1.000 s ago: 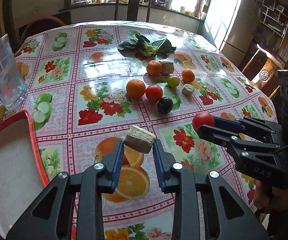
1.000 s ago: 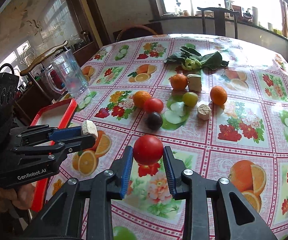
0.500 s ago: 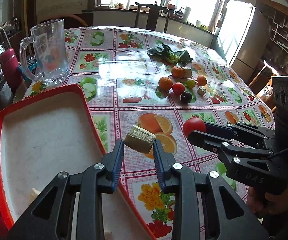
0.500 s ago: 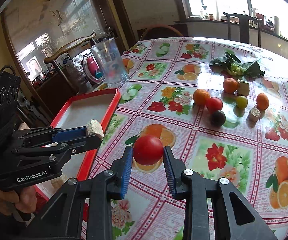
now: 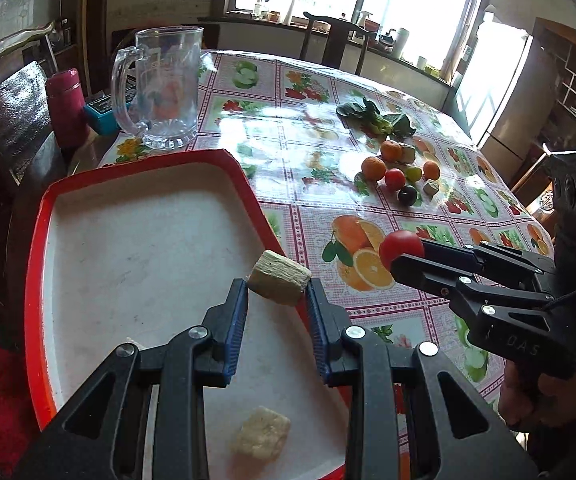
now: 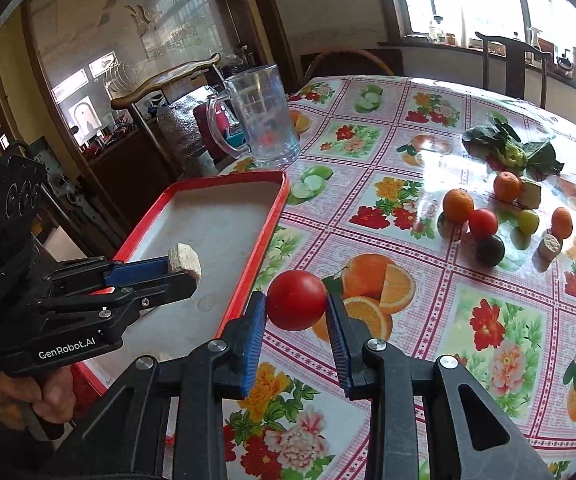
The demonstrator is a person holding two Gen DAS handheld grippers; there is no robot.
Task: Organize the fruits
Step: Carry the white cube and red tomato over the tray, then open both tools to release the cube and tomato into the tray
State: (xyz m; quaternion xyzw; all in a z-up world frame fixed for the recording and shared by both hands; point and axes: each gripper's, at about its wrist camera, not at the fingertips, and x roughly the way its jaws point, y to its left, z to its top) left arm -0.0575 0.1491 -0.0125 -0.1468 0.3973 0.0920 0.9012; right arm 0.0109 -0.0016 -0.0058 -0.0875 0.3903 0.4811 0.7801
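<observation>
Over the red tray [image 5: 37, 280] on the flowered tablecloth [image 6: 500, 320], your left gripper [image 5: 277, 302] pinches a pale beige chunk [image 5: 279, 283] between nearly closed jaws. Your right gripper [image 6: 296, 322] clamps a red tomato [image 6: 296, 300] above the cloth, just beside the tray's rim.

I saw the table [image 6: 428, 340] under its fruit-print oilcloth bearing a red-rimmed tray [image 5: 35, 280], a glass mug [image 5: 163, 88], leafy greens [image 6: 508, 148], and a cluster of oranges [image 6: 458, 205], tomato [image 6: 483, 222], dark plum [image 6: 490, 250] and pale chunks [image 6: 550, 246].
</observation>
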